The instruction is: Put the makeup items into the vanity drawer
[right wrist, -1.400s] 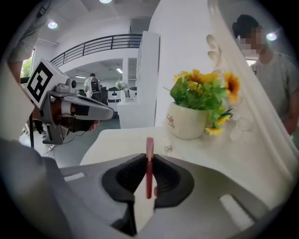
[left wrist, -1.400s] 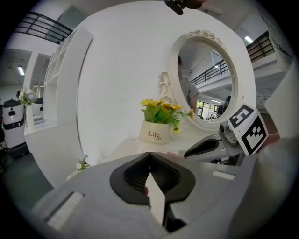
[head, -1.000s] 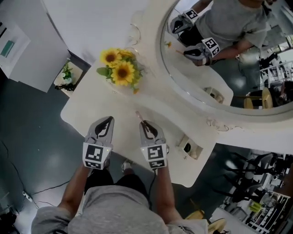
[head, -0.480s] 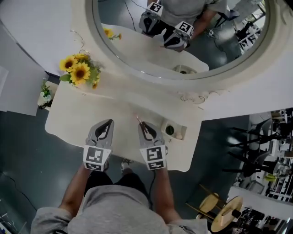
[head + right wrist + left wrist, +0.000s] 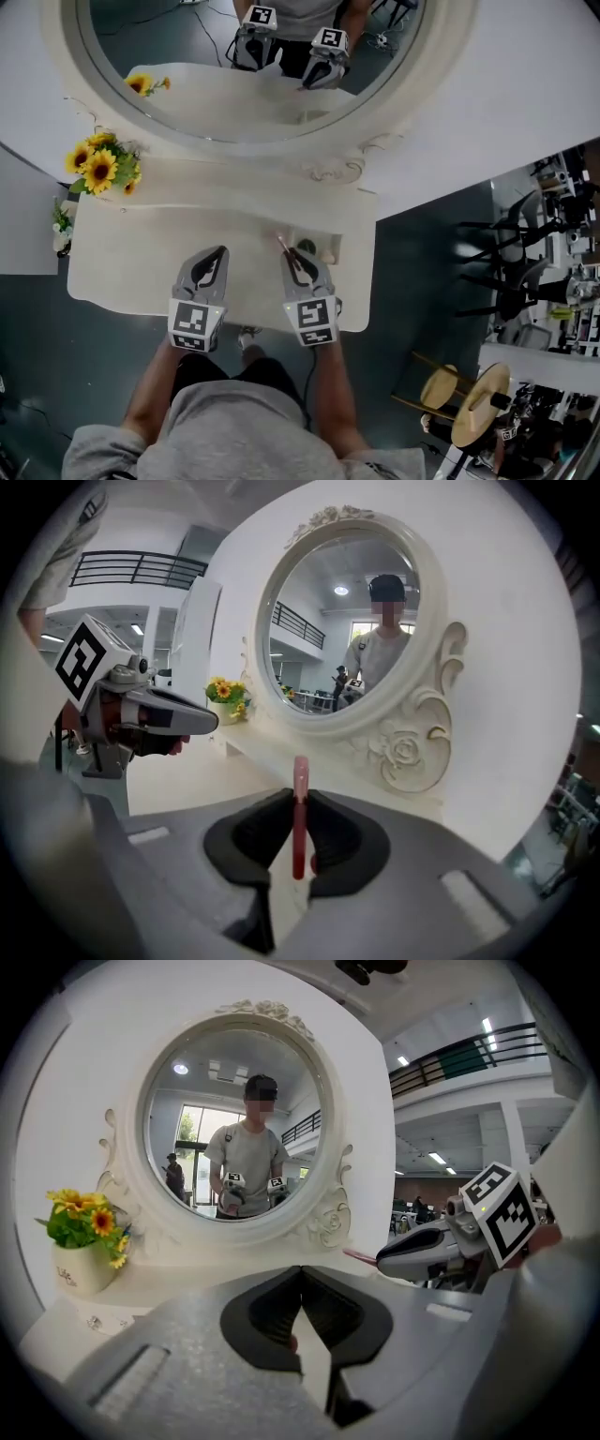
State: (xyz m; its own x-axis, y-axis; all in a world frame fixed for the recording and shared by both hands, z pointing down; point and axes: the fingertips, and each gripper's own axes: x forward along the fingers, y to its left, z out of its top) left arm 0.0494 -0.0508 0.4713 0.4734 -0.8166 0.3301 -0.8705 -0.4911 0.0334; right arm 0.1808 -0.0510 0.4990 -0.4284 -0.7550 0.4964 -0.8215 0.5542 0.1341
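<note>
Holding a slim pink makeup stick (image 5: 299, 817) in my right gripper (image 5: 294, 255), jaws closed on it, above the cream vanity top (image 5: 131, 267), right of centre. My left gripper (image 5: 221, 253) is closed and empty. Oval mirror (image 5: 216, 103) far; sunflowers (image 5: 98, 169) far left; grey floor (image 5: 422, 281). Contents of the small tray (image 5: 323, 249) are indistinct.

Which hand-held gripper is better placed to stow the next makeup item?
Right. The right hand-held gripper pinches a pink stick and sits beside the small open box; the left hand-held gripper is shut, empty.
</note>
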